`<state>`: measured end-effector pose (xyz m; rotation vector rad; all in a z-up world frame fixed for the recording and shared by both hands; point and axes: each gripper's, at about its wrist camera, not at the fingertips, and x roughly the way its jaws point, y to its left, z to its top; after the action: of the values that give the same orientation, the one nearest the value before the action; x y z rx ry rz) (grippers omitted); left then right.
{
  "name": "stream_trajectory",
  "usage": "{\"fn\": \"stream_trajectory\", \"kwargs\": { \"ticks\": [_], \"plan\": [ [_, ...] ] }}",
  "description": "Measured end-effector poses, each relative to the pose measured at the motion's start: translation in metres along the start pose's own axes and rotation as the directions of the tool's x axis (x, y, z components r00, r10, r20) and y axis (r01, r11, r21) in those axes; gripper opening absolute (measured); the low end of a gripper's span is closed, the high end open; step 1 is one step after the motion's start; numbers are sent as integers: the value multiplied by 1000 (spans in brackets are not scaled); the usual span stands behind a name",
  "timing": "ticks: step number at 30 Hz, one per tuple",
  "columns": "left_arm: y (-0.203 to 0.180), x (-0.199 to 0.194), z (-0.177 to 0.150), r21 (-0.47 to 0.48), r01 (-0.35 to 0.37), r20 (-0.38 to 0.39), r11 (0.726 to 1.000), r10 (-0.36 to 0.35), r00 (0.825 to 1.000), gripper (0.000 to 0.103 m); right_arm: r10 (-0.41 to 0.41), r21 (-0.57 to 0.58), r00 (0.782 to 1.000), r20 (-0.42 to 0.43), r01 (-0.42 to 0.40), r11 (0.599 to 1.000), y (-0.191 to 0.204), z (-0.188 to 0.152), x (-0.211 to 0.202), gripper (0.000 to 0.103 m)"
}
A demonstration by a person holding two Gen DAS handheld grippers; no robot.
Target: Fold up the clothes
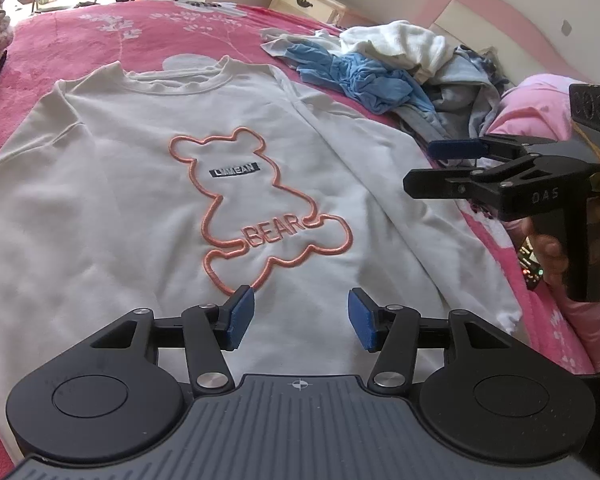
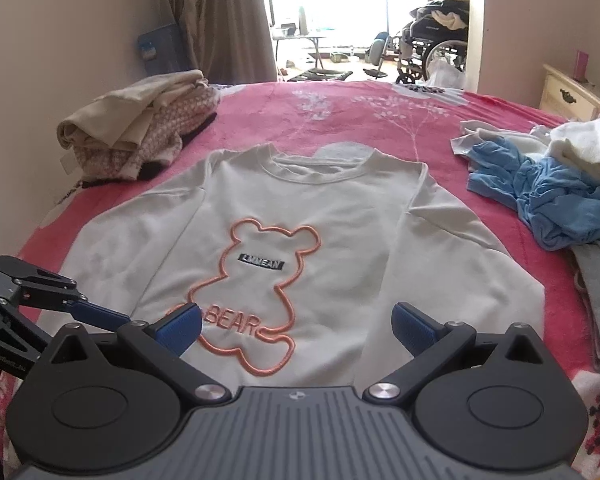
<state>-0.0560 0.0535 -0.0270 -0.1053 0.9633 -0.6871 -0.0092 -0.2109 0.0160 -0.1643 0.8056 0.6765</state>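
White cotton sweatshirt with an orange embroidered bear outline (image 1: 228, 200) spread flat, front up, on the pink floral bedspread (image 1: 80, 36), sleeves out to the sides. Left tool (image 1: 301, 316) poised over the hem, released and empty, gap between its pads widening. Right tool (image 2: 298, 326) likewise released, nothing gripped. Folding seemingly not yet begun; next probably pinching a sleeve or side edge and carrying it across the chest. Unfolded blue and white laundry heap (image 1: 380, 64) waiting nearby.
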Motion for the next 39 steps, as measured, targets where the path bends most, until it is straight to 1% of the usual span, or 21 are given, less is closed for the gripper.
{"fn": "stream_trajectory", "kwargs": {
  "ticks": [11,18,23,30,34,37,39],
  "plan": [
    [-1,-1,1,8,-4,7,1000,4,1000,52,87,57,995,41,-89,994,-5,3,-7,103],
    [-2,-1,0,10,-7,10,1000,7,1000,52,85,28,994,65,-87,996,-1,3,-11,103],
    [-3,-1,0,17,-10,11,1000,10,1000,52,67,28,995,77,-69,997,0,4,-12,103],
    [-3,-3,1,17,-14,27,1000,14,1000,52,51,11,991,125,-53,999,-4,6,-17,103],
    [2,-3,9,22,-25,47,999,24,999,52,65,28,988,143,-69,997,-18,14,-13,103],
    [10,-3,26,37,-61,84,997,57,995,53,52,35,988,145,-58,998,-32,29,-2,103],
    [21,-2,43,51,-109,140,993,101,985,54,44,21,988,146,-48,999,-41,42,10,103]
  ]
}}
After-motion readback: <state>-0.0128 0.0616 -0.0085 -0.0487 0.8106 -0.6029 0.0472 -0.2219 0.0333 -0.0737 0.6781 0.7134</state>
